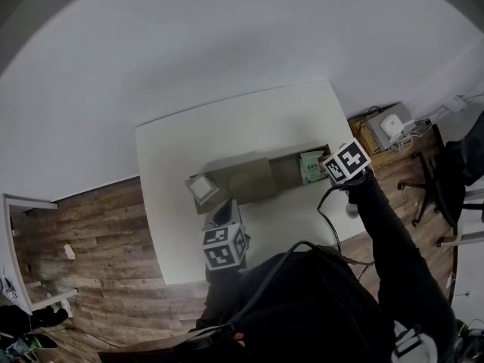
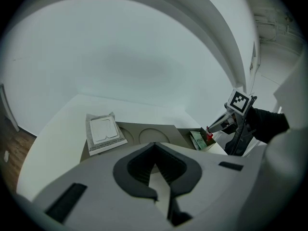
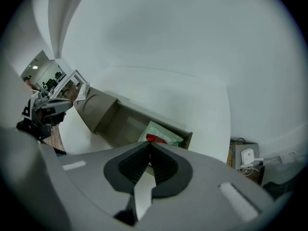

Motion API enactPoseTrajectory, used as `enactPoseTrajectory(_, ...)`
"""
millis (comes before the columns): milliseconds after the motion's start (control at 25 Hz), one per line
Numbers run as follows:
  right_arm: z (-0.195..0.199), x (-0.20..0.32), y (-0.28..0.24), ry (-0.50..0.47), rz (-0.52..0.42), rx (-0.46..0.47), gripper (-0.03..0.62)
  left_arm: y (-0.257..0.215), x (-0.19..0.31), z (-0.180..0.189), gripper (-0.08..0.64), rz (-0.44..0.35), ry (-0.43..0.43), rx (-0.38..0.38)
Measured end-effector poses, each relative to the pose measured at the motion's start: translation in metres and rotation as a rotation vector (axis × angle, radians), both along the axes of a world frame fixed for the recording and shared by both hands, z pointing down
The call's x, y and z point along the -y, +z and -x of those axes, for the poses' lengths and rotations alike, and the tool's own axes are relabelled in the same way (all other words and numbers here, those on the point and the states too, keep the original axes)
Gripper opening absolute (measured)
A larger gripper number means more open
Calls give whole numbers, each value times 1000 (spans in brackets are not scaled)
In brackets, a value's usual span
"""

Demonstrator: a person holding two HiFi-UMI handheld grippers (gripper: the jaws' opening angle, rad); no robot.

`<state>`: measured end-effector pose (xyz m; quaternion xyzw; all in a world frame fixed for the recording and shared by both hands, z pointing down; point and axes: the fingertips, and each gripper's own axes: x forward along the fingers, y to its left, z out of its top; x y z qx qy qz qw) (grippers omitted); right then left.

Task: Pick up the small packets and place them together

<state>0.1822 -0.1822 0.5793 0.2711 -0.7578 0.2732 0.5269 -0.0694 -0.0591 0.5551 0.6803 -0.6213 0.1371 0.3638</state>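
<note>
Nearest the person, the left tool (image 2: 154, 145) hangs over the near part of the white table (image 1: 249, 127), clenched at its tips with nothing between them. Just beyond it, a low tan cardboard tray (image 1: 257, 190) with compartments lies across the middle of the table. A white square packet (image 2: 102, 131) rests at the tray's left end, and a flat green packet (image 3: 168, 134) lies in the right compartment. The right tool (image 3: 148, 147) points steeply down over that compartment, clenched on a small red packet (image 3: 155, 138) pinched by one edge just above the green one.

The packets look light, thin and limp. I judge that each is best taken by a free edge or corner, as a flat face may slip. The tray's walls hem in the right compartment, so straight up is the safe way out. The table's right edge is close to the right tool. There is open room across the far half of the table.
</note>
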Motion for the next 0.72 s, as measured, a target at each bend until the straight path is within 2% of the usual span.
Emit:
enactPoseTrajectory(160,32,4,-33,-54,-72,79,6,-1,-1,1,-2,0,-3,-3)
enactPoseTrajectory(400,104,-1,-72,-187,-149,198,6,-3,-4,4,-2,-7,-18,-7)
enactPoseTrajectory(720,199,-30,-86,-380,-124,323,6,-5,-11,20,-2,-13,-62,-5)
